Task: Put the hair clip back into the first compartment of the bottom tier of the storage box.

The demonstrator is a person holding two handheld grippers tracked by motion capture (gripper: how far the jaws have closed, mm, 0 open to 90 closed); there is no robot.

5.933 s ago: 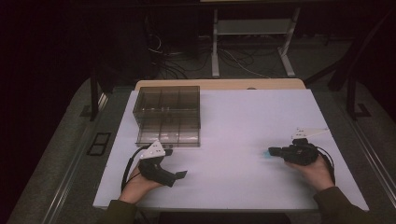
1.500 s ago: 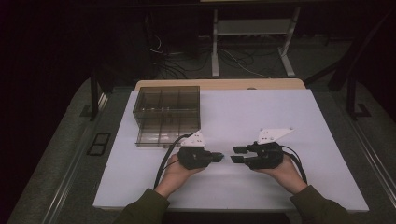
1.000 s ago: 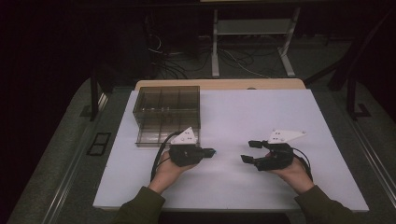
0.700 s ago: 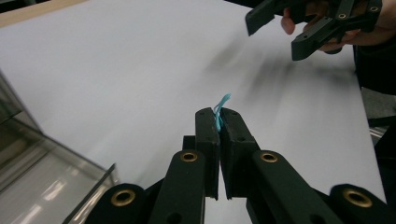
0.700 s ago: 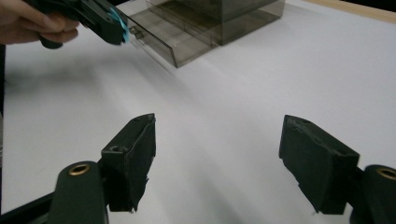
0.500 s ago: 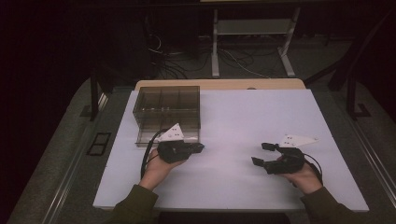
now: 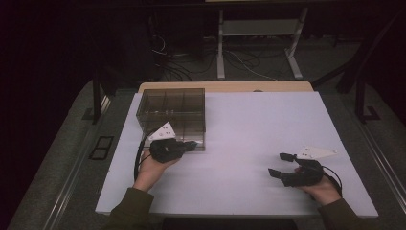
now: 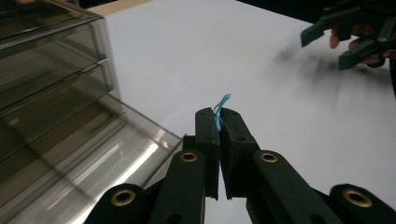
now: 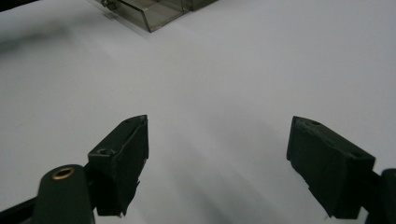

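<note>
I have the left gripper at the near right corner of the smoked clear compartment box, its jaws pressed together on a thin turquoise strip. In the left gripper view the strip stands between the two pads, and a short curled end pokes out above the tips. I cannot tell what the strip is made of (it could be a rubber band or a twist of plastic; the view is too coarse to settle it). The strip sits just beside the box's open near compartment and above the white table surface, not touching either as far as I can see.

The right gripper is well apart from the left, near the table's right front edge, with the hand behind it. Its jaws stand wide and have just been opening; in the right gripper view nothing lies between the pads, only bare white surface. The box corner appears at the top of that view, far from the tips.

The box rests on the left rear part of the table, divided into compartments by clear walls.
</note>
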